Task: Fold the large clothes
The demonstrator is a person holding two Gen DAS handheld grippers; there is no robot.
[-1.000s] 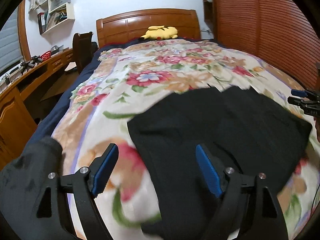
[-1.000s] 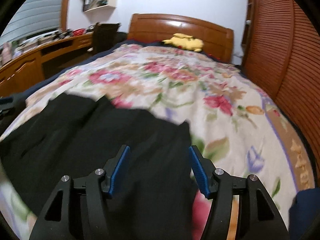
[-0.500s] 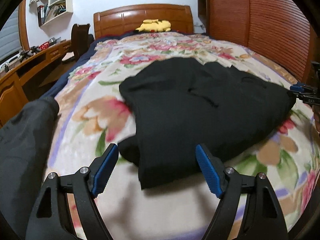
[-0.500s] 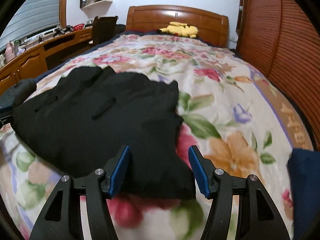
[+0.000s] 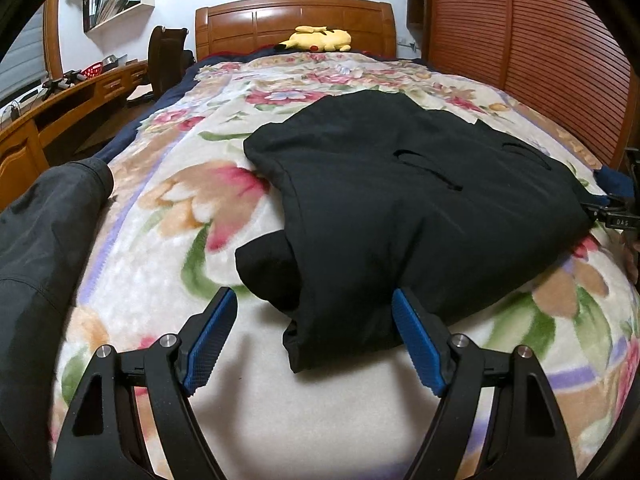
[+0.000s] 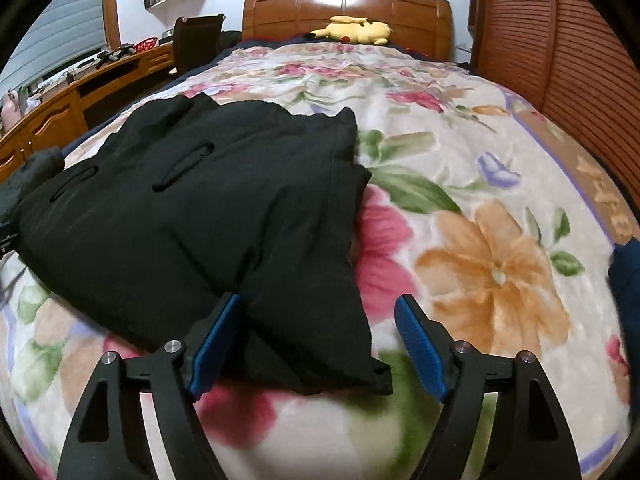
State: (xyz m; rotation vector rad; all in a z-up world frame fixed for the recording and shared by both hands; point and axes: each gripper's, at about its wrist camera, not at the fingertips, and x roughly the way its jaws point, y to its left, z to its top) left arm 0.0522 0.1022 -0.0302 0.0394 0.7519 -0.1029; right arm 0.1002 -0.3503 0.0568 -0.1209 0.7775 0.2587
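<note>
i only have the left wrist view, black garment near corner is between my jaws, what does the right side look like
Observer: In the right wrist view the right gripper sits at the other near corner of the black garment; its jaws are opening, and neither pad presses the fabric.
Operator: anything to the right of that corner
Observer: Only bare floral blanket, then a dark blue cloth at the frame's right edge.
Operator: is the far edge flat on that side
Observer: No, the garment's far right corner pokes up in a small point, with the edge below it slightly bunched.
</note>
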